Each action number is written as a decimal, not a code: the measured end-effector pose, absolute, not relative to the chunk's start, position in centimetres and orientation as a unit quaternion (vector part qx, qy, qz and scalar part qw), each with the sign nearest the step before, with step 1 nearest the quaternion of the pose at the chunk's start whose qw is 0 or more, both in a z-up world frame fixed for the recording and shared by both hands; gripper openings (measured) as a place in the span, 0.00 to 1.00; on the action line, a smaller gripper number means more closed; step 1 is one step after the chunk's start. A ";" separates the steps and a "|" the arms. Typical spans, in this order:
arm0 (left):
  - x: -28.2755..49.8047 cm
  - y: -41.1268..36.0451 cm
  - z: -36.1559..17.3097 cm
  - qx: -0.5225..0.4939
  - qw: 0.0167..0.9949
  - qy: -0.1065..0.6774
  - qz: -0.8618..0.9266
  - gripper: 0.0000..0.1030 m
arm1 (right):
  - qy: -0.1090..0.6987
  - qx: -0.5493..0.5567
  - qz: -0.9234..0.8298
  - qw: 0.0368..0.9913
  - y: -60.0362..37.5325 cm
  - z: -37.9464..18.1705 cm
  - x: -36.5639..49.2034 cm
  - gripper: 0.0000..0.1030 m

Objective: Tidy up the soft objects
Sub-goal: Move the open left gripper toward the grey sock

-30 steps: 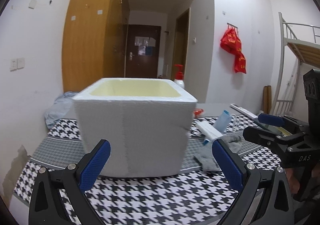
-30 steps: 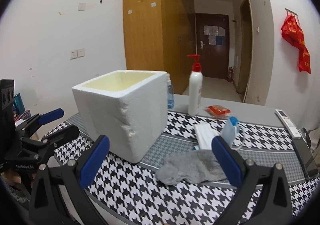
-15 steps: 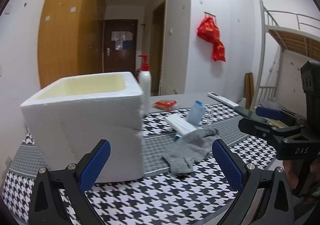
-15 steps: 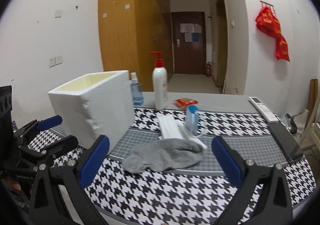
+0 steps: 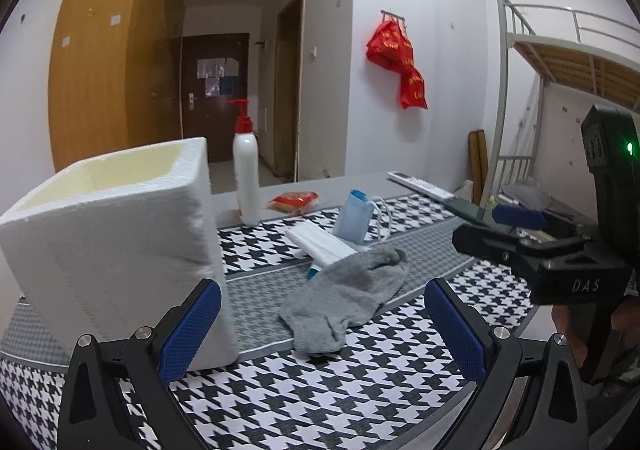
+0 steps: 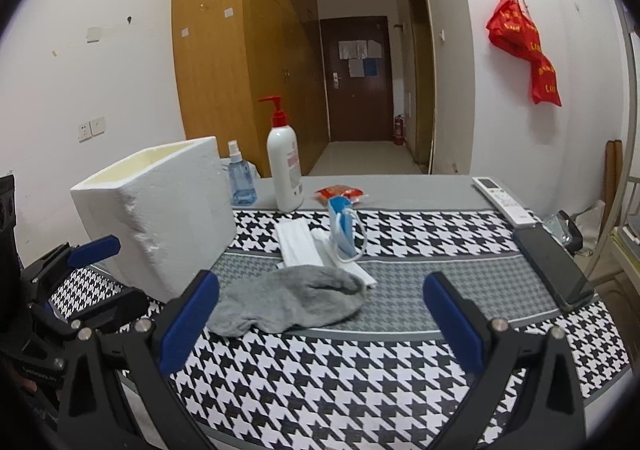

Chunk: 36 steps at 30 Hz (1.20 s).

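A grey sock (image 5: pixel 344 300) (image 6: pixel 288 304) lies crumpled on the houndstooth cloth. Behind it lie white face masks (image 5: pixel 320 244) (image 6: pixel 298 242) and a folded blue mask (image 5: pixel 354 219) (image 6: pixel 342 228) with ear loops. A white foam box (image 5: pixel 116 242) (image 6: pixel 160 217) stands open-topped to the left. My left gripper (image 5: pixel 320 326) is open and empty, just short of the sock and beside the box. My right gripper (image 6: pixel 320 316) is open and empty, in front of the sock; it also shows at the right of the left wrist view (image 5: pixel 516 228).
A white pump bottle (image 6: pixel 285 165) (image 5: pixel 246 173), a blue spray bottle (image 6: pixel 240 177) and a red packet (image 6: pixel 340 193) stand behind. A remote (image 6: pixel 504 199) and a dark phone (image 6: pixel 554 268) lie at the table's right edge. A bunk bed frame (image 5: pixel 560 61) stands to the right.
Both grippers have swung right: the foam box has shifted toward the left of each view and the sock and masks now sit between the fingers. Both stayed open.
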<state>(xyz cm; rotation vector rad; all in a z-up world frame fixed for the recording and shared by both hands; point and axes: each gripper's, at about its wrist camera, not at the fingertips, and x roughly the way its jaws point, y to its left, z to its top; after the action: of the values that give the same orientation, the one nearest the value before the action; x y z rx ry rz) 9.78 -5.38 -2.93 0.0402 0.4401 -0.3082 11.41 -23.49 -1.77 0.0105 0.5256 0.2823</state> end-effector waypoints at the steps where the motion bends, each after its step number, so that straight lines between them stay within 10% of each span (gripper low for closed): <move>1: 9.9 -5.5 -3.0 0.023 0.964 0.219 -0.151 0.99 | 0.259 0.008 0.139 0.956 -23.7 -1.8 11.5 1.00; 25: 13.8 -7.8 -6.1 0.044 0.937 0.307 -0.160 0.99 | 0.290 0.033 0.142 0.946 -25.6 -3.9 13.4 1.00; 36: 16.3 -7.7 -8.2 0.033 0.912 0.382 -0.148 0.70 | 0.308 0.038 0.149 0.939 -25.6 -4.7 14.8 1.00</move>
<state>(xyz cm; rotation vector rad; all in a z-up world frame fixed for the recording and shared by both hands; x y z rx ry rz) 16.35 -7.67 -8.16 0.0675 0.7879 -0.3048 14.84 -25.59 -4.67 0.0774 0.6286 0.3047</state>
